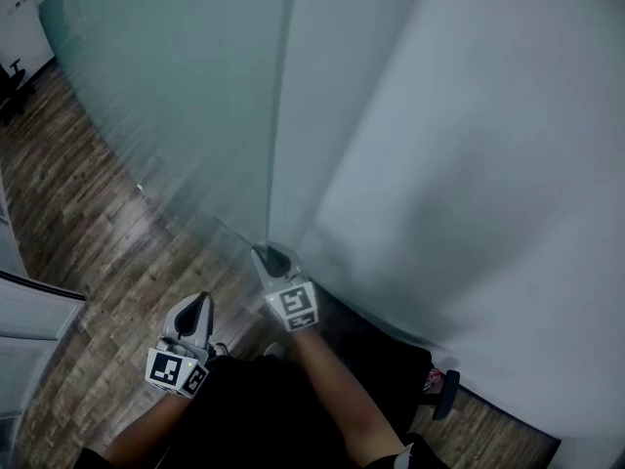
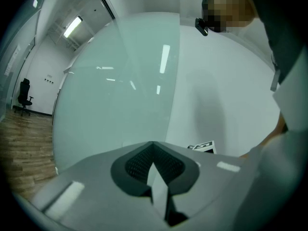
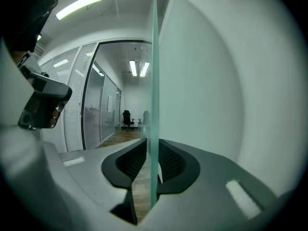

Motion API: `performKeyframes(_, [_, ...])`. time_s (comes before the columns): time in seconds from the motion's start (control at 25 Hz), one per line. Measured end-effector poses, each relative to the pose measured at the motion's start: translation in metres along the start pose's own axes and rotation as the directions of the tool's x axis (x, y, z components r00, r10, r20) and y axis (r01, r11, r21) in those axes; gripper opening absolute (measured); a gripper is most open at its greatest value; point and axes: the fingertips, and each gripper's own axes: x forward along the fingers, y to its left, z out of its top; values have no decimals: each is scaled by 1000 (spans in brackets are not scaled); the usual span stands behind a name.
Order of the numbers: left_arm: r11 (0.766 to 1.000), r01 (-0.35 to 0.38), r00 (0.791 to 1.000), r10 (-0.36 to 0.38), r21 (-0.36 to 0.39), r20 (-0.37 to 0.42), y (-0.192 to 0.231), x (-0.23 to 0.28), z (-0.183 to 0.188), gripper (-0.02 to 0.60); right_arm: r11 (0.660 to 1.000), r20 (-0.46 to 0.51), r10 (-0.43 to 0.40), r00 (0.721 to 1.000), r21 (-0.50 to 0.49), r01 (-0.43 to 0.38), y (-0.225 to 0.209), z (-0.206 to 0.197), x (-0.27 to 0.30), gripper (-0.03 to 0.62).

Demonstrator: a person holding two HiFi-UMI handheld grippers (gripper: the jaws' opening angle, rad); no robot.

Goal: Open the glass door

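The frosted glass door (image 1: 186, 96) stands ajar, its free vertical edge (image 1: 280, 115) next to the white wall (image 1: 479, 164). My right gripper (image 1: 272, 259) points at that edge low down. In the right gripper view the pane's green edge (image 3: 154, 100) runs between the jaws of my right gripper (image 3: 152, 163), and both pads sit against it. My left gripper (image 1: 202, 306) hangs to the left, a little short of the glass, shut with nothing in it. In the left gripper view its closed tips (image 2: 154, 161) face the glass door (image 2: 120, 90).
Wood floor (image 1: 88, 213) lies left of the door. A slatted partition (image 1: 29, 330) stands at the near left. Black office chairs (image 1: 12, 81) (image 3: 127, 119) stand far off. A glazed office front (image 3: 91, 105) shows through the doorway. The white wall closes off the right.
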Motion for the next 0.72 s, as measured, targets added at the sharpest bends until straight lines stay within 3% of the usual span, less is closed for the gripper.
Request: performKeyframes(0.72, [999, -35, 999, 35, 4, -7, -12, 0, 2, 0, 999, -44, -22, 999, 24, 24, -39, -15, 2, 61])
